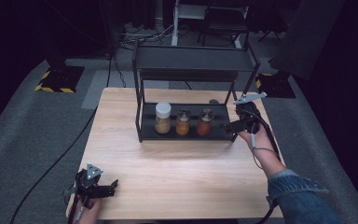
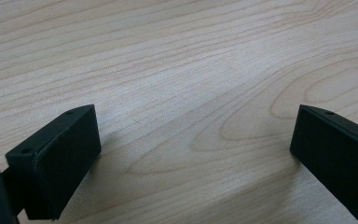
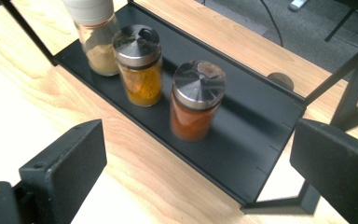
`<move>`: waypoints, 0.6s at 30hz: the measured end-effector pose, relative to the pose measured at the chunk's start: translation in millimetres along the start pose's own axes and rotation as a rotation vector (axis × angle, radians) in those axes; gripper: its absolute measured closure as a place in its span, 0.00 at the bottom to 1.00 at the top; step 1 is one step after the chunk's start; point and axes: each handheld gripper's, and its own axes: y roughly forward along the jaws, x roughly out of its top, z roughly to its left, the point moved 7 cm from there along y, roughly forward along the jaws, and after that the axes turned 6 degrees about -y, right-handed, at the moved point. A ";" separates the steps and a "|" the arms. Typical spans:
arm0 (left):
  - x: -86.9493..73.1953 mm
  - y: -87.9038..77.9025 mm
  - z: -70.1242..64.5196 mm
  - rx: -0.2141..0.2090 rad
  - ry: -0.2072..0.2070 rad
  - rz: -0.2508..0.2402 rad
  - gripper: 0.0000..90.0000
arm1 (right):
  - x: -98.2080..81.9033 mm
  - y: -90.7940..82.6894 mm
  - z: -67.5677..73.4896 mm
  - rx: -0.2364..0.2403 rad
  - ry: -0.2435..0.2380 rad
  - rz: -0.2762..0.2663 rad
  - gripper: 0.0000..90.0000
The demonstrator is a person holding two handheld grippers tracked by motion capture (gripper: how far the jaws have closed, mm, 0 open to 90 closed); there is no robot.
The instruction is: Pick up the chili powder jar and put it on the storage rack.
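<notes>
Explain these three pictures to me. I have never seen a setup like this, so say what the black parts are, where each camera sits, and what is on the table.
A person at a wooden table holds a hand-held two-jaw tool in each hand. The high view looks down from above: the left gripper rests near the table's front corner, the right gripper is by a black two-tier rack. The other two pictures come from cameras riding on each gripper; the black blocks at the bottom are its jaws. On the rack's lower shelf stand three jars: a white-lidded jar, a yellow spice jar and a red spice jar. Both grippers are open and hold nothing.
</notes>
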 end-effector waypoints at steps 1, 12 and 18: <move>0.0 0.0 0.0 0.000 0.000 0.000 0.02 | -2.1 -1.9 0.6 0.000 -0.005 -0.004 0.03; 0.0 0.0 0.0 0.000 0.001 0.000 0.02 | -28.4 -13.3 19.0 -0.025 -0.076 -0.026 0.03; 0.0 0.0 0.0 0.000 0.000 0.000 0.02 | -48.6 -19.4 19.3 -0.011 -0.064 -0.042 0.02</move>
